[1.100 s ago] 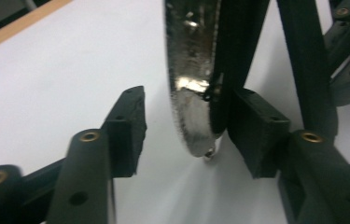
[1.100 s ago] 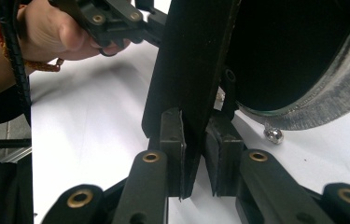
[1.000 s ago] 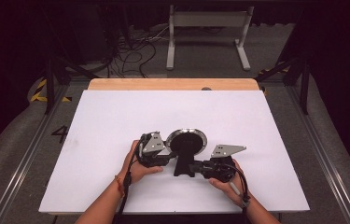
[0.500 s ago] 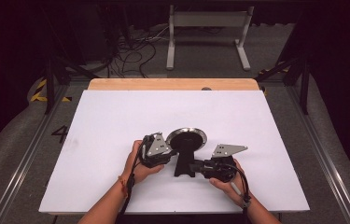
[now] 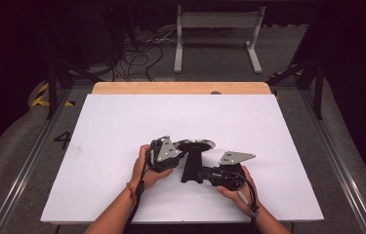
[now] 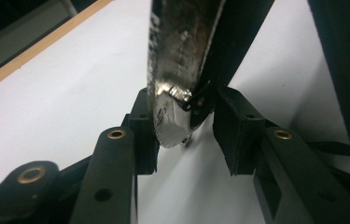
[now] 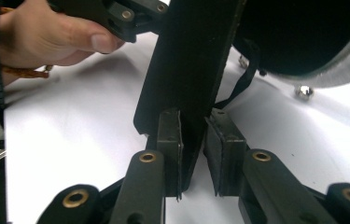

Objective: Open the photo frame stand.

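Black pan (image 5: pixel 196 145) with a shiny rim sits just above the middle of the white table (image 5: pixel 122 122), near the front edge, held up between both grippers. The big change is the tilt. A second ago the pan faced the camera as a full round disc; now it's tipped over so the high view catches it nearly edge-on, a thin sliver. I'd guess the flip or tilt is about halfway through. Both hands sit in pretty much the same spots as before, so it's all wrist. The right gripper (image 5: pixel 205 174) is clamped narrow on the handle (image 7: pixel 186 70), with pads on both sides of it, and is doing the real holding. The left gripper (image 6: pixel 184 135) has just been opening a touch, with the rim (image 6: pixel 177 70) between its jaws. The rim leans on one pad (image 6: pixel 144 135), but I can't tell whether the other pad (image 6: pixel 235 135) actually presses, so that grip may be loose.
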